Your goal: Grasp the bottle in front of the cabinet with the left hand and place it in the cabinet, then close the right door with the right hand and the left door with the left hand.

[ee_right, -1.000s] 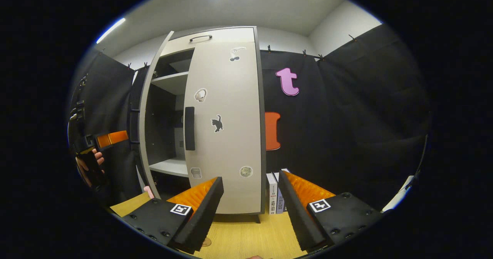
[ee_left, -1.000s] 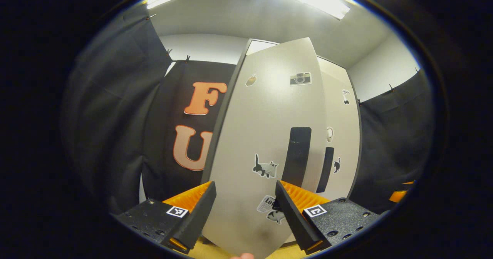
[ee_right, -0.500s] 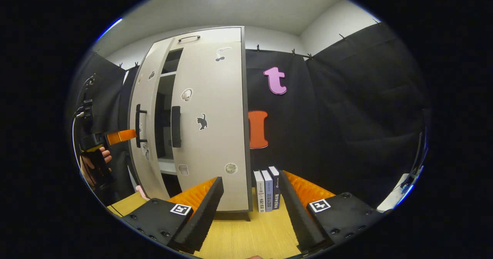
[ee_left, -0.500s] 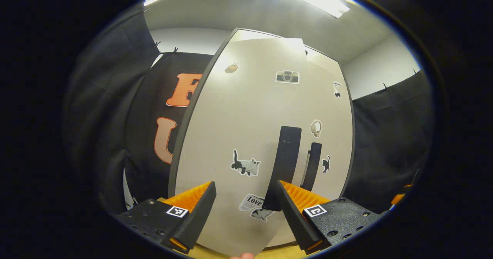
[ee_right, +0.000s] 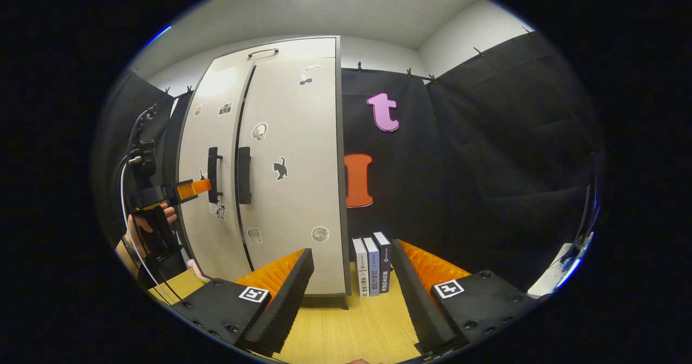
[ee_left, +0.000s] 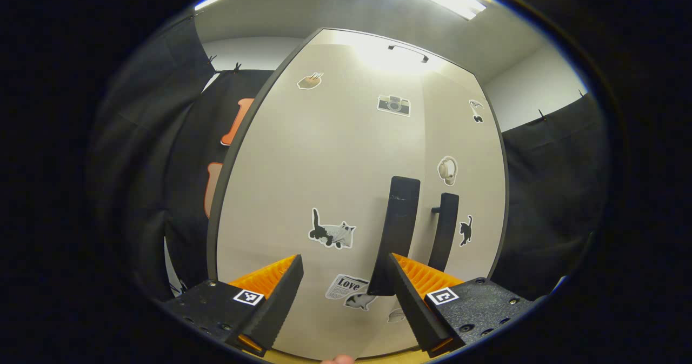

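Note:
The pale cabinet stands with both doors flush against its front, hiding its inside. In the left gripper view the left door (ee_left: pixel 324 164) is very close ahead, with its dark handle (ee_left: pixel 400 229) beside the right door's handle (ee_left: pixel 444 237). My left gripper (ee_left: pixel 346 293) is open, fingers spread just before the left door with nothing between them. In the right gripper view the left gripper (ee_right: pixel 197 187) sits against the left door (ee_right: pixel 208 126) next to its handle, held by a hand (ee_right: pixel 143 226). My right gripper (ee_right: pixel 351 288) is open, back from the right door (ee_right: pixel 292 137).
Three books (ee_right: pixel 372 266) stand upright on the wooden floor (ee_right: pixel 346 331) just right of the cabinet. Black cloth walls close in the booth on both sides. A cable (ee_right: pixel 127 169) hangs from the left gripper's handle.
The left door has swung from ajar to flush with the cabinet, with the left gripper following it in. The right gripper has drifted slightly back and to the right.

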The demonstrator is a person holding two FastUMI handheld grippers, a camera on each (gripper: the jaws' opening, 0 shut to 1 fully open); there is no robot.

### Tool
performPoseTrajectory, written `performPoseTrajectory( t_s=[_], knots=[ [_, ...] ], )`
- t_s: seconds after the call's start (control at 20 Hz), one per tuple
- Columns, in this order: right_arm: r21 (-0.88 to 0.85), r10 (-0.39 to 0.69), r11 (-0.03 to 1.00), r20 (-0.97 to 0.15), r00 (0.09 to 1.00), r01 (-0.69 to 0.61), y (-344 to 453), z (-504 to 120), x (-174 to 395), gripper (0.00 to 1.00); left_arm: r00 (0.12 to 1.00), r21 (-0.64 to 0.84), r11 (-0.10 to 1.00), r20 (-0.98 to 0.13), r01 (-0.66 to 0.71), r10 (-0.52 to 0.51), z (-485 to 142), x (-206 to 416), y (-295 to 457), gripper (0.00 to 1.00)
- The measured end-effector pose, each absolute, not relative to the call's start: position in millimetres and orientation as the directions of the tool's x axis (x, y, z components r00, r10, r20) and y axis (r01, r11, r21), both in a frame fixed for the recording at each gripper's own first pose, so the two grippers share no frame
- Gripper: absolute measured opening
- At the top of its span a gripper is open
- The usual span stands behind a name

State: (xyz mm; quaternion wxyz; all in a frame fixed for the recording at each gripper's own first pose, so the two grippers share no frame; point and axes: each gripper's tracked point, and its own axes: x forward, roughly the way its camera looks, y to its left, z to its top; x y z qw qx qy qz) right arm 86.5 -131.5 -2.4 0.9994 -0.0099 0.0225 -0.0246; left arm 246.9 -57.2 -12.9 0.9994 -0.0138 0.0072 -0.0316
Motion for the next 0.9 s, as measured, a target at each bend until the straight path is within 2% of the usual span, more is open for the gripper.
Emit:
performPoseTrajectory(
  t_s=[0.4,0.65,0.75,0.9],
  knots=[
    [-0.019,-0.013,1.000,-0.051,0.999,0.012,-121,1,82,0.95,0.997,-0.074,0.995,0.000,0.073,-0.073,-12,244,-54,0.94],
    [-0.020,0.041,0.999,-0.049,0.998,-0.042,-107,5,81,0.95,0.998,-0.039,0.998,0.037,0.056,-0.055,21,199,-46,0.94],
    [-0.013,0.070,0.997,-0.045,0.997,-0.071,-101,8,80,0.95,0.999,-0.015,1.000,0.039,-0.002,0.002,31,177,-33,0.94],
    [-0.005,0.115,0.993,-0.053,0.992,-0.116,-90,6,81,0.95,0.999,-0.018,1.000,0.036,-0.020,0.020,40,140,-31,0.94]
  ],
)
